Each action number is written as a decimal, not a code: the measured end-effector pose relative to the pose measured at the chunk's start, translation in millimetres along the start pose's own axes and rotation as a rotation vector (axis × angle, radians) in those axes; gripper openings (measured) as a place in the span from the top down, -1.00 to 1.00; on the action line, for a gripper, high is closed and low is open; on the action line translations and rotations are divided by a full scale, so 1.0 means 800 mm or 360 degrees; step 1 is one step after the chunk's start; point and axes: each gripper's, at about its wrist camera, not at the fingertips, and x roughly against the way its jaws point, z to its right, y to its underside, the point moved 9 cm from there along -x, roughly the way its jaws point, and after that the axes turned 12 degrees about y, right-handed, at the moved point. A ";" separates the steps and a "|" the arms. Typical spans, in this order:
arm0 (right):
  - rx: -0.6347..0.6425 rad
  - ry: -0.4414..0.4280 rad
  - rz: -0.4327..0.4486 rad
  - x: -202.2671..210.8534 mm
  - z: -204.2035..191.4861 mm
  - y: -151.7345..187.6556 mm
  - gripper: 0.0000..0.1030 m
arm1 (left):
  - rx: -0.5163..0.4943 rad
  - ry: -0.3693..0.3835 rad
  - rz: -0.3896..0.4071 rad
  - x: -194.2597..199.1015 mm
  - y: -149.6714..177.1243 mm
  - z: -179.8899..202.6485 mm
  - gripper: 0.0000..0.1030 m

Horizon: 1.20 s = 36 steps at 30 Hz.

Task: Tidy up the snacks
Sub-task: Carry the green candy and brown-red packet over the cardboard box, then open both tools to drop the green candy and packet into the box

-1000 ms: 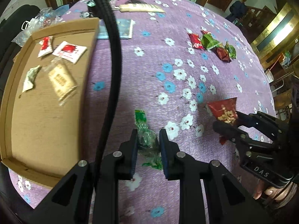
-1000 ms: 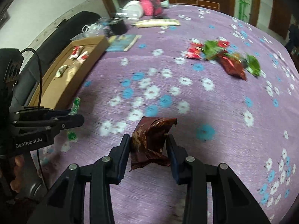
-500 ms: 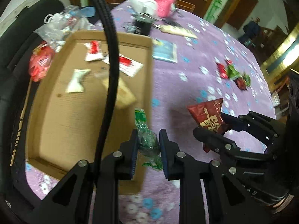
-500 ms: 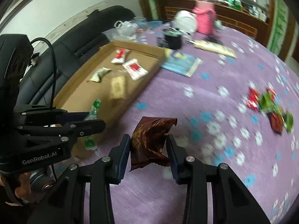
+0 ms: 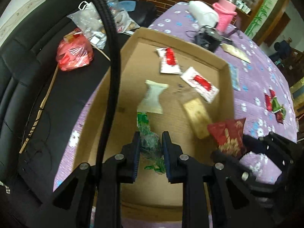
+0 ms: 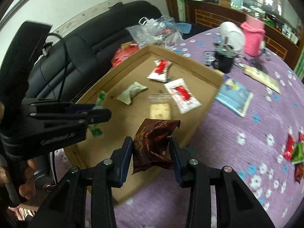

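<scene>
My left gripper (image 5: 151,142) is shut on a green and clear snack wrapper (image 5: 149,142) and holds it above the near part of a shallow cardboard tray (image 5: 182,43). My right gripper (image 6: 151,146) is shut on a dark red snack packet (image 6: 153,142), above the tray's (image 6: 190,58) near right edge; that packet also shows in the left wrist view (image 5: 229,133). Inside the tray lie two white and red packets (image 5: 169,61), a pale packet (image 5: 153,98) and a tan packet (image 5: 197,118). A pile of red and green snacks (image 6: 294,150) lies on the purple flowered tablecloth (image 6: 247,125).
A black sofa (image 5: 24,79) with plastic bags (image 5: 75,54) runs along the tray's left side. Beyond the tray on the table stand a black object (image 6: 223,58), a white object (image 6: 232,33), a pink knitted holder (image 6: 253,33), a blue booklet (image 6: 234,96) and a flat long packet (image 6: 263,77).
Both grippers moved left from over the tablecloth to over the cardboard tray, each still holding its snack. The snack pile now lies far to the right.
</scene>
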 end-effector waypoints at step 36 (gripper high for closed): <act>0.0001 -0.0013 -0.0001 0.011 0.002 0.028 -0.19 | -0.0023 -0.0103 0.0039 -0.004 0.007 0.025 -0.22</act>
